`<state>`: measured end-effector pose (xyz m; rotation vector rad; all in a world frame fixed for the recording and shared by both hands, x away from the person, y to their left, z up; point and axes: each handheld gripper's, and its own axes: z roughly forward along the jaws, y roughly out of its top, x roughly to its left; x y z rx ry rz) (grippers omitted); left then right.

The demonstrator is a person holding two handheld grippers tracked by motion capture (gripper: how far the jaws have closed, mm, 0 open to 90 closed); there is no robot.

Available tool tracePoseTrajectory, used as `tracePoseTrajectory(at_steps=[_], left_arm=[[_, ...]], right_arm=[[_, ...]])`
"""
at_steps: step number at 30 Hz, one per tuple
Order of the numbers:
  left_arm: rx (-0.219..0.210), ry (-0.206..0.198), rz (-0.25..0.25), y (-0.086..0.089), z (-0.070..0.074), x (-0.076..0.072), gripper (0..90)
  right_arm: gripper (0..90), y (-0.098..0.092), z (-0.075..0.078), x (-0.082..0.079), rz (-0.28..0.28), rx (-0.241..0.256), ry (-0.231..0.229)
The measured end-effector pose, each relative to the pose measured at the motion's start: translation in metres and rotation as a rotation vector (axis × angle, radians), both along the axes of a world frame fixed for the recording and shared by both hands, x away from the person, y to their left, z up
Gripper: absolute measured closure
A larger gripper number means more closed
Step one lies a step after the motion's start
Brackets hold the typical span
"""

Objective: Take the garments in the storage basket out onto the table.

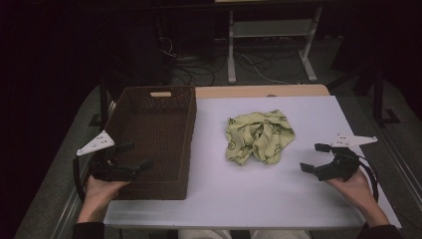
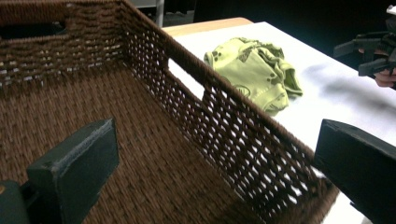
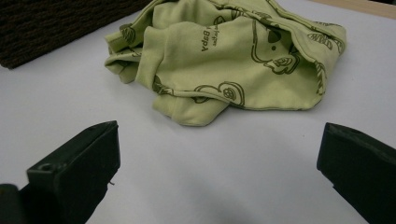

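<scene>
Right gripper view: crumpled pale-green printed cotton garment point(image 3: 229, 60) lies just ahead of right gripper point(image 3: 219, 163), jaws wide apart, empty. Left gripper point(image 2: 205, 172), likewise wide and empty, hangs over dark-brown rectangular woven basket point(image 2: 243, 135), farther from garment.

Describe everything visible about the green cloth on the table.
The green cloth is a small, soft, pale yellow-green garment printed with dark brown cartoon figures and some lettering. It lies crumpled in a loose heap on the white table, right of the brown wicker basket and apart from it. Neither gripper touches it.
</scene>
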<state>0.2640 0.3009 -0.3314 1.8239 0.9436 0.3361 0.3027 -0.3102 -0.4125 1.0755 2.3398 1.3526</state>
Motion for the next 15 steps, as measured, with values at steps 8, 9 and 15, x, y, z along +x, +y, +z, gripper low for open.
tracePoseTrajectory(at_steps=[8,9,15], left_arm=[[0.015,0.0,0.019,-0.002,-0.015,-0.014,0.0],[0.01,0.002,0.022,-0.001,-0.019,-0.015,0.0],[-0.007,-0.02,0.037,-0.001,-0.027,-0.019,0.0]], right_arm=[[0.0,-0.001,0.001,-0.001,-0.001,0.001,-0.001],[0.0,-0.001,0.001,-0.001,-0.001,0.002,-0.002],[0.0,0.002,0.0,-0.002,0.007,-0.009,0.002]])
